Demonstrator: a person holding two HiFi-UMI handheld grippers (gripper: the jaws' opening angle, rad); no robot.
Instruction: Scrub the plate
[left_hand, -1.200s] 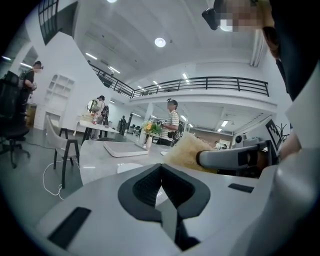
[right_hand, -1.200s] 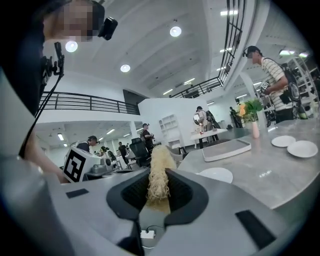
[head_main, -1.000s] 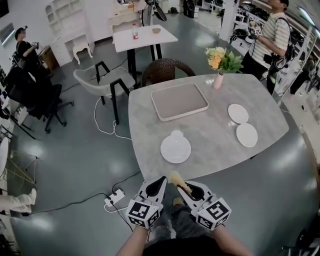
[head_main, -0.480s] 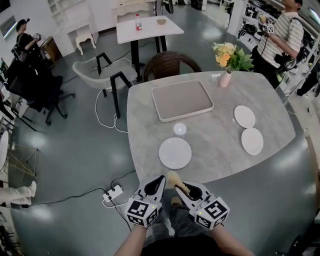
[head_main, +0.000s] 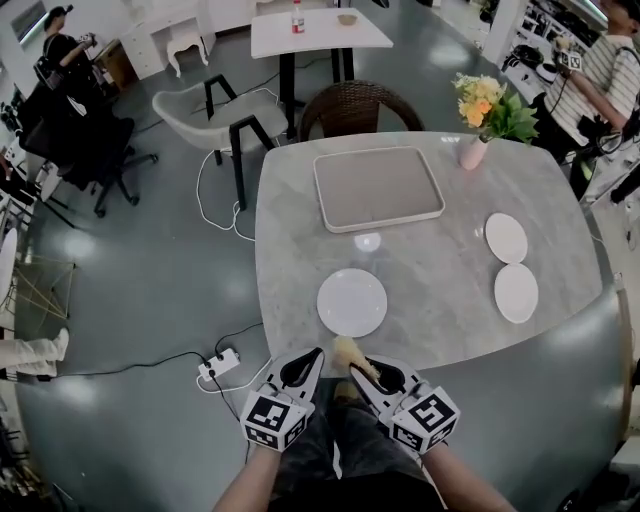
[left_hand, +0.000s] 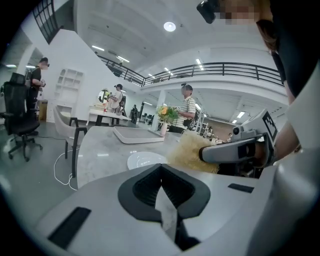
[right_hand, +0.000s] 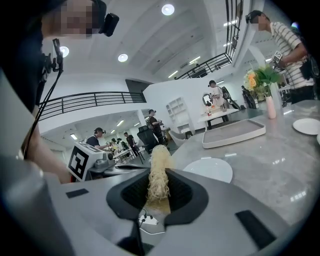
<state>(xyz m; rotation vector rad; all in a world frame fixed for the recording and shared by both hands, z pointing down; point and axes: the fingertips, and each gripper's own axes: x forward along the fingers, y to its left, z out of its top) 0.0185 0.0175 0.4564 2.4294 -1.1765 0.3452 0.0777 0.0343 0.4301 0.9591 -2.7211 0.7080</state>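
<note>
Head view: tray (head_main: 378, 188) beyond plate (head_main: 352, 302)

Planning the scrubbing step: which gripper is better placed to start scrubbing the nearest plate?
Right. The right gripper is shut on the yellow scrubber, whose free end points toward the near plate just ahead. The left gripper is shut and empty, so at most it could steady the plate.

Left gripper (head_main: 312, 356) and right gripper (head_main: 368, 372) side by side just short of the table's (head_main: 440, 300) near edge, tips angled toward each other. Left jaws closed together, nothing between. Right jaws clamped on a straw-coloured fibrous scrubber (head_main: 349, 352). Bare forearms (head_main: 250, 485) reach toward the table
</note>
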